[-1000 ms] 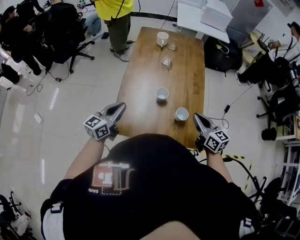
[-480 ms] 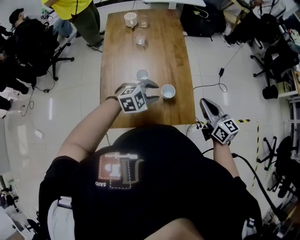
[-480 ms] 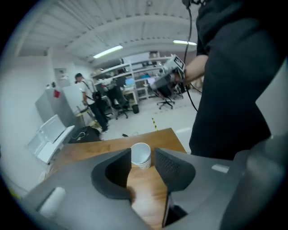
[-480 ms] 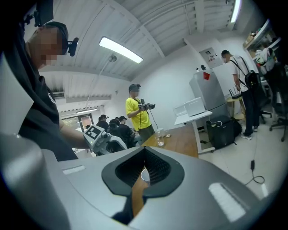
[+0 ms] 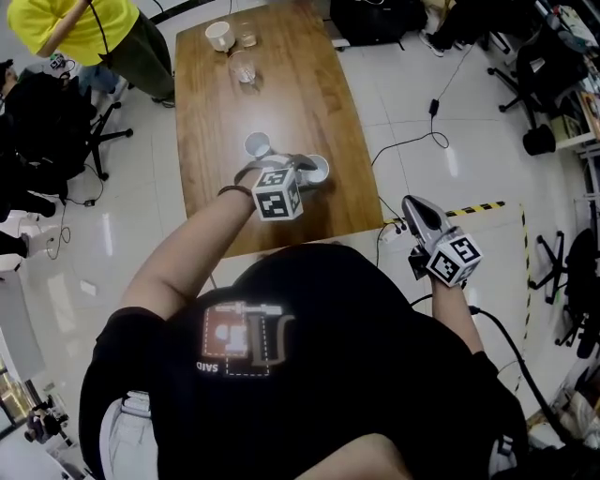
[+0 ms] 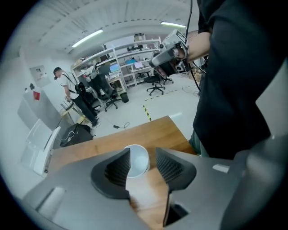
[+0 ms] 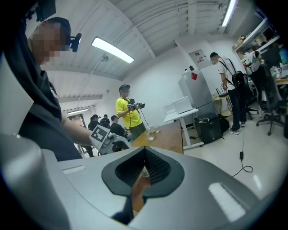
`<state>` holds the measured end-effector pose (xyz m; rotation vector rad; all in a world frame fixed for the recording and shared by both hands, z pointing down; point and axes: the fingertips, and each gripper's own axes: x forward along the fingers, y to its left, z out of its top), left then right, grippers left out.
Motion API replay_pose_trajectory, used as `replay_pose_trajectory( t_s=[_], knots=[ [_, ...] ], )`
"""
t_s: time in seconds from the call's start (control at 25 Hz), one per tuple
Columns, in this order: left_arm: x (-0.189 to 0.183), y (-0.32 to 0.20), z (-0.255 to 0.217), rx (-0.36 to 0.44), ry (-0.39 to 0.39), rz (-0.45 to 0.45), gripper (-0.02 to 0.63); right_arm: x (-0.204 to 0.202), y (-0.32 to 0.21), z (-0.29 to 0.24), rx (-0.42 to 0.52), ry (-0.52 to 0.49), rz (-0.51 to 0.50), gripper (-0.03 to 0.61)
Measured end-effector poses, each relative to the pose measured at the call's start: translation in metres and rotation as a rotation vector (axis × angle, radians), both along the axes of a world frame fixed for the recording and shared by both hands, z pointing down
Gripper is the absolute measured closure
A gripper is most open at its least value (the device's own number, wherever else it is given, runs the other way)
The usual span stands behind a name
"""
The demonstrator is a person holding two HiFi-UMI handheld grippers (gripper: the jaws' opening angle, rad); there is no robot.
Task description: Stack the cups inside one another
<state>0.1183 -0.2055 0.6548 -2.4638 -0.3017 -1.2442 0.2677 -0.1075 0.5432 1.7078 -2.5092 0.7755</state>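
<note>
Head view: left gripper [image 5: 298, 167] is over the near white cup [image 5: 319, 170] at the wooden table's [image 5: 281, 94] near right edge. Its jaws have just been opening wide, and the cup sits between them, not pinched yet. Right gripper [image 5: 422, 208] is closed on nothing, off the table. Looks like the first pick: close on the cup wall, then carry it to the second white cup [image 5: 258, 144] just beyond.

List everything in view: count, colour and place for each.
Table: one, brown wood, centre.
White cups: three; two at the near end, the second by the left gripper, the third at the far end.
Clear glasses: two, at the far end.
Bystander: one, yellow shirt, beside the table's far left corner.
Left gripper: grey, jaws just opened, apart, a white cup in line between them.
Right gripper: grey, shut, empty, right of the table.
</note>
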Motion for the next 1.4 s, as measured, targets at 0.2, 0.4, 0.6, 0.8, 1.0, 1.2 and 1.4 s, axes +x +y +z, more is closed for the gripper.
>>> replay_pose_trajectory(
  t_s=[0.2,0.4,0.6,0.8,1.0,1.2,1.4],
  knots=[
    [-0.018,-0.014,-0.020,-0.047,0.074,-0.115,0.453,-0.021,-0.033,-0.001,-0.003,0.024,-0.097,0.565],
    [-0.043,-0.024,-0.042,-0.132,0.188,-0.282,0.453,-0.052,-0.062,-0.005,0.017,0.033,-0.194,0.565],
    [-0.069,-0.031,-0.056,-0.188,0.276,-0.375,0.455,-0.084,-0.075,0.004,0.001,0.094,-0.277,0.565],
    [-0.090,-0.043,-0.080,-0.332,0.445,-0.557,0.510,-0.100,-0.084,0.016,-0.011,0.130,-0.335,0.565],
    [-0.089,-0.039,-0.082,-0.274,0.424,-0.509,0.542,-0.109,-0.084,0.013,-0.008,0.119,-0.350,0.565],
    [-0.073,-0.023,-0.060,-0.165,0.284,-0.355,0.553,-0.097,-0.079,0.010,-0.003,0.106,-0.311,0.565],
    [-0.042,-0.007,-0.015,0.046,0.039,-0.064,0.491,-0.081,-0.058,0.009,-0.025,0.109,-0.262,0.565]
  ],
)
